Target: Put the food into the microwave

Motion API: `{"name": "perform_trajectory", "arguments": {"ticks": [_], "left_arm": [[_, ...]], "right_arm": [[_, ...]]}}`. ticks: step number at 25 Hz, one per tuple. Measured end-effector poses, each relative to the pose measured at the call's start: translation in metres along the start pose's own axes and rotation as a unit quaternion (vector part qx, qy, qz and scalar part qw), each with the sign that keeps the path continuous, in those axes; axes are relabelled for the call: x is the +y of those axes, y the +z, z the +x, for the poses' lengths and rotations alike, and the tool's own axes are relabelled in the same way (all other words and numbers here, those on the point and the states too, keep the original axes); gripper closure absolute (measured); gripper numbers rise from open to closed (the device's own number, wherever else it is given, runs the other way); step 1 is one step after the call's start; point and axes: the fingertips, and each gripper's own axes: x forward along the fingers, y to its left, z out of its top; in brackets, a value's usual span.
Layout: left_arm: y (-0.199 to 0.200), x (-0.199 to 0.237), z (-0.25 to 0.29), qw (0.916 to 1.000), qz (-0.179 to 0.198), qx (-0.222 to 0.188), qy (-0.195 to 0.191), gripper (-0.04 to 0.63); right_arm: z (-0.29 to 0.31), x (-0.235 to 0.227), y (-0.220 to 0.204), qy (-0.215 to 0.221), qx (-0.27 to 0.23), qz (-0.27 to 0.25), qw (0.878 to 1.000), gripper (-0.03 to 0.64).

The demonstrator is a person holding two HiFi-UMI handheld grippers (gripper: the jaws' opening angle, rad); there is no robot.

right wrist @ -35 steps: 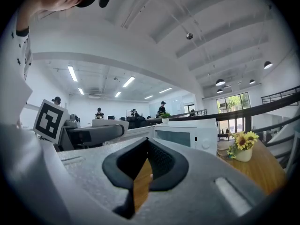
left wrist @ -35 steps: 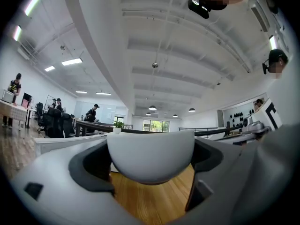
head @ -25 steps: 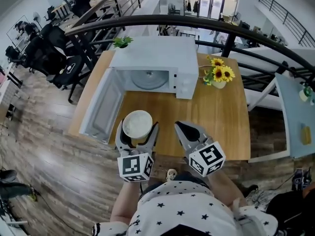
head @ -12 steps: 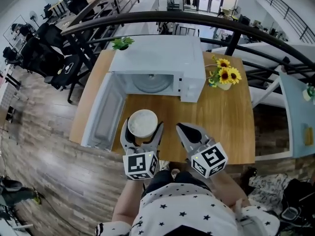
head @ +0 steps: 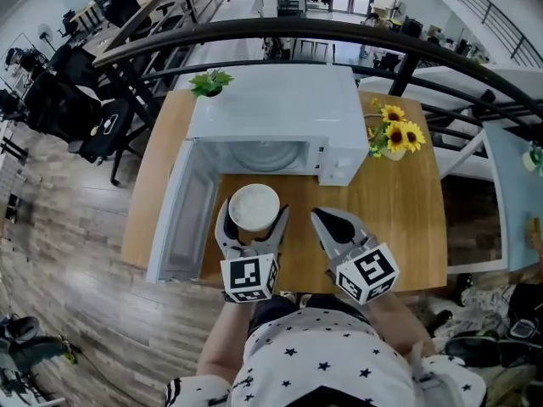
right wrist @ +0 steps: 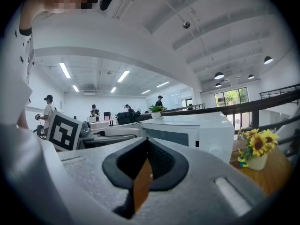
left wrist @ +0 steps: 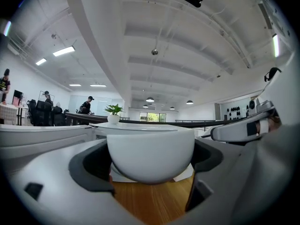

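Note:
My left gripper (head: 254, 219) is shut on a white bowl (head: 254, 207), held above the wooden table (head: 399, 219) just in front of the microwave (head: 280, 113). The microwave is white, and its door (head: 188, 213) hangs wide open to the left, showing the glass turntable (head: 270, 153). In the left gripper view the bowl (left wrist: 150, 152) fills the space between both jaws, and its contents are hidden. My right gripper (head: 329, 225) hangs beside the bowl on its right, shut and empty; in the right gripper view its tips (right wrist: 143, 170) meet with nothing between them.
A vase of sunflowers (head: 395, 139) stands on the table right of the microwave. A small potted plant (head: 209, 83) sits at the table's back left corner. A black curved railing (head: 356, 36) runs behind the table.
The left gripper has carried the bowl forward, closer to the microwave's opening. The right gripper has moved forward alongside it, staying shut.

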Motion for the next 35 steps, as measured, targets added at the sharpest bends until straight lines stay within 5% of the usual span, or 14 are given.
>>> {"name": "perform_trajectory", "arguments": {"ticks": [35], "left_arm": [[-0.075, 0.063, 0.149, 0.9960, 0.019, 0.076, -0.044, 0.106]], "right_arm": [[0.087, -0.058, -0.044, -0.060, 0.058, 0.042, 0.996, 0.612]]}}
